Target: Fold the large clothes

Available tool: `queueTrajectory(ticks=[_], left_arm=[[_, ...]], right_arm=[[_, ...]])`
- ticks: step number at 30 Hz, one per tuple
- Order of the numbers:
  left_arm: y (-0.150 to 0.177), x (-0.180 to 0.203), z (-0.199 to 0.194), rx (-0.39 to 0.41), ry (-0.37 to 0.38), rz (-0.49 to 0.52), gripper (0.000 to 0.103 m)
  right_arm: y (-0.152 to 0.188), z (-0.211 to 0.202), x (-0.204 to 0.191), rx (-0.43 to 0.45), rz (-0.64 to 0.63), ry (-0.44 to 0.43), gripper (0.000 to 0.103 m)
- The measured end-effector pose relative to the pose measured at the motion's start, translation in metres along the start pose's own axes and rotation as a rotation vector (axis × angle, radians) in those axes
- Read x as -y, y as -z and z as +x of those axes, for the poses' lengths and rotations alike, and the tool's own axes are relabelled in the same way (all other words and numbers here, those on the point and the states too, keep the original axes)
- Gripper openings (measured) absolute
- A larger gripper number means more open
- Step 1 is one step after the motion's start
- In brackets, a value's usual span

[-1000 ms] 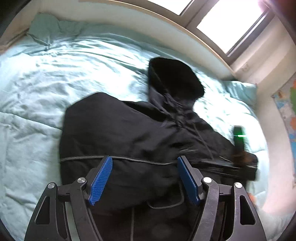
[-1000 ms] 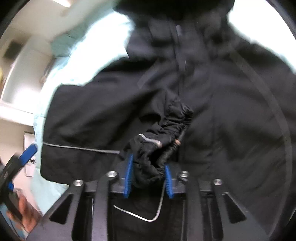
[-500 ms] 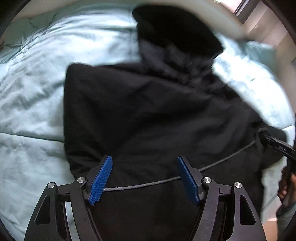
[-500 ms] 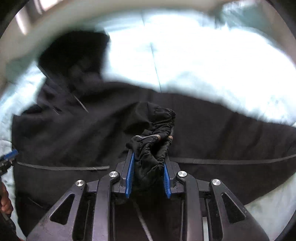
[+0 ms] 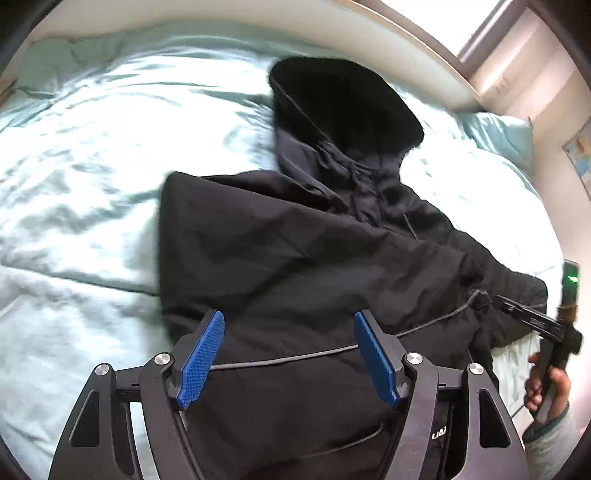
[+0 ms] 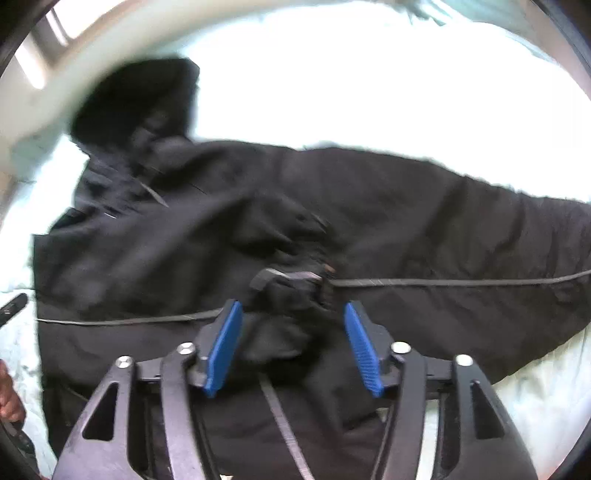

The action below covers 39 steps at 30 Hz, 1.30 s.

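Note:
A large black hooded jacket [image 5: 303, 258] lies spread on a pale blue bed, its hood [image 5: 343, 103] toward the window. My left gripper [image 5: 288, 354] is open and empty just above the jacket's lower body. My right gripper [image 6: 293, 347] is open above the jacket [image 6: 406, 221], and the bunched sleeve cuff [image 6: 295, 291] lies on the jacket between its blue pads, loose from them. The right gripper also shows in the left wrist view [image 5: 532, 321] at the jacket's right edge, held by a hand.
The pale blue duvet [image 5: 81, 192] surrounds the jacket. A pillow [image 5: 498, 133] lies at the far right by the wall. A window [image 5: 454, 18] runs along the head of the bed. A poster [image 5: 580, 147] hangs on the right wall.
My right gripper has opened and let go of the bunched sleeve cuff, which now rests on the jacket. My left gripper stays open and has pulled back a little.

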State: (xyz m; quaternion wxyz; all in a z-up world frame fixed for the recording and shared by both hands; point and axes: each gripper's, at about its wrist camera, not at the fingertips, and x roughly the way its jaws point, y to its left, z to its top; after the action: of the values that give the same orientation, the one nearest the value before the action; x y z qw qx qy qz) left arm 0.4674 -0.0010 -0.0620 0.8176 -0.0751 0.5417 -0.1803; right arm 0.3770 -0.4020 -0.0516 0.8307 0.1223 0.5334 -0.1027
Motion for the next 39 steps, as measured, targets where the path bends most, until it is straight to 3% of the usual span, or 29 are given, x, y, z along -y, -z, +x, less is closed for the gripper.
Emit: queueTrajectory(ticks=[4,6,8,9,12,14,18,21,23,27,28,31,33,39], left_arm=[[0.020,-0.017,0.007,-0.050,-0.027,-0.053,0.074],[0.033,-0.025,0.020,-0.094,-0.058,-0.074,0.074],[0.054,-0.039,0.043,-0.161,-0.207,-0.067,0.080],[0.061,-0.049,0.051,-0.180,-0.227,-0.092,0.086],[0.066,-0.073,0.045,-0.162,-0.125,-0.257,0.086],[0.057,-0.066,0.029,-0.109,-0.153,-0.219,0.084],[0.025,-0.034,-0.002,0.000,-0.046,-0.122,0.084],[-0.009,-0.003,0.004,0.035,-0.039,-0.016,0.084],[-0.028,-0.002,0.028,0.002,-0.053,0.020,0.084],[-0.043,-0.032,0.087,-0.102,-0.156,-0.036,0.082],[-0.043,-0.034,0.096,-0.117,-0.188,-0.028,0.082],[-0.036,-0.022,0.099,-0.113,-0.291,0.065,0.083],[-0.034,-0.014,0.092,-0.108,-0.315,0.092,0.082],[-0.022,0.009,0.041,-0.057,-0.180,0.083,0.082]], right_arm=[[-0.003,0.008,-0.045,-0.008,-0.113,-0.022,0.073],[0.005,0.037,-0.067,-0.065,-0.178,0.043,0.073],[0.025,0.062,-0.062,-0.127,-0.186,0.087,0.073],[0.034,0.075,-0.053,-0.146,-0.157,0.068,0.073],[0.038,0.070,-0.035,-0.140,-0.084,-0.013,0.074],[0.035,0.060,-0.035,-0.156,-0.089,-0.009,0.073],[0.018,0.020,-0.043,-0.083,-0.090,-0.045,0.075],[-0.007,0.011,-0.065,-0.024,-0.120,-0.064,0.076],[-0.022,0.026,-0.076,-0.027,-0.138,-0.035,0.076],[-0.027,0.077,-0.064,-0.110,-0.124,0.010,0.076],[-0.024,0.082,-0.056,-0.109,-0.105,-0.026,0.076],[-0.019,0.076,-0.053,-0.090,-0.131,-0.022,0.077],[-0.016,0.072,-0.053,-0.087,-0.142,-0.018,0.077],[-0.006,0.020,-0.024,-0.060,-0.061,-0.074,0.076]])
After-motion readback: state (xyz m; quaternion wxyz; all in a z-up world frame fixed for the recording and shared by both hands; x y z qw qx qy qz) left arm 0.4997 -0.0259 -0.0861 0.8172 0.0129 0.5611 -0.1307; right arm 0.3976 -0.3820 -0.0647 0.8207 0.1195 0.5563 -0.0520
